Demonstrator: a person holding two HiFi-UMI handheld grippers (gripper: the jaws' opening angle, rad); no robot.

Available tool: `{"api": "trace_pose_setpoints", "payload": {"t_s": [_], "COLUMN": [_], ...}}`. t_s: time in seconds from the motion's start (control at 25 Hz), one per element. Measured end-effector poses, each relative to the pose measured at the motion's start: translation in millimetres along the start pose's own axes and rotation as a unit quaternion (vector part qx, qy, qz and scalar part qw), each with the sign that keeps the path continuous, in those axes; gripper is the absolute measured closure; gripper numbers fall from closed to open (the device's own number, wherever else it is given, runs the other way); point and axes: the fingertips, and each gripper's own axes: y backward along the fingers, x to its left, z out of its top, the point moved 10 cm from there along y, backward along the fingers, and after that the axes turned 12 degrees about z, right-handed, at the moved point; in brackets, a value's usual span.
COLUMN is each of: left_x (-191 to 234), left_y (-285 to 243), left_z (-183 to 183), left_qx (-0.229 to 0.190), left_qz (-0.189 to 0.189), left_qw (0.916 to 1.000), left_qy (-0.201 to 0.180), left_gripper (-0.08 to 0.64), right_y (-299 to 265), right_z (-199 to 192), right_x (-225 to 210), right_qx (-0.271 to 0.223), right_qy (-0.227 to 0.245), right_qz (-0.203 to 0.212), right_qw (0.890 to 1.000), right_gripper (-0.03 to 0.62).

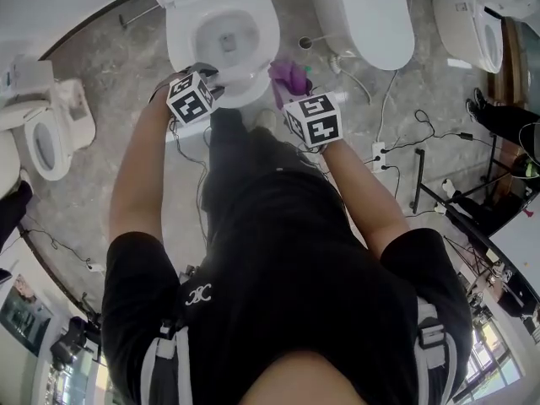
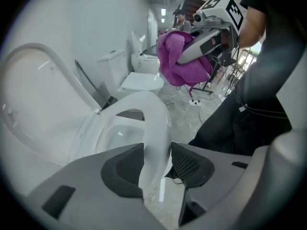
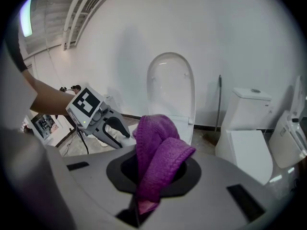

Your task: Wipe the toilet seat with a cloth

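Two tools: the left tool [image 2: 156, 164] stands open with the front rim of the white plastic toilet seat [image 2: 149, 113] between its jaws; the right tool [image 3: 152, 178], just beside it, clamps a crumpled purple cloth [image 3: 158, 152]

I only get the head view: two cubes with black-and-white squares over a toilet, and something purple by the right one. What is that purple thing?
Observer: A purple cloth, pinched in the right claw. The right gripper view shows its jaws shut on it.
Operator: Is the left one holding something too?
Observer: No. In the left gripper view the left claw stands open, with the rim of the toilet seat in the gap between its jaws.
Operator: Is the lid out of the way?
Observer: Yes. The right gripper view shows the lid standing upright against the wall.
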Motion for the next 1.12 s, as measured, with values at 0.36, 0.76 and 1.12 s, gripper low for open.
{"api": "trace_pose_setpoints", "payload": {"t_s": [0.36, 0.76, 1.12], "left_x": [-38, -75, -95], "left_y": [-61, -165, -224], "left_z": [-43, -98, -130], "left_qx": [-0.021, 0.005, 0.03], "left_qz": [-0.055, -0.002, 0.095], "left_qw": [0.9894, 0.9531, 0.8983], "left_qy": [0.133, 0.303, 0.428], "left_gripper": [0.388, 0.448, 0.551], "right_y": [-27, -70, -130], "right_z": [-35, -107, -161], "right_x": [10, -15, -32], "right_qx": [0.044, 0.102, 0.127], "right_qy": [-0.005, -0.033, -0.027], "right_qz": [0.039, 0.057, 0.067], "right_qw": [0.998, 0.993, 0.989], "right_gripper": [0.537, 0.537, 0.537]}}
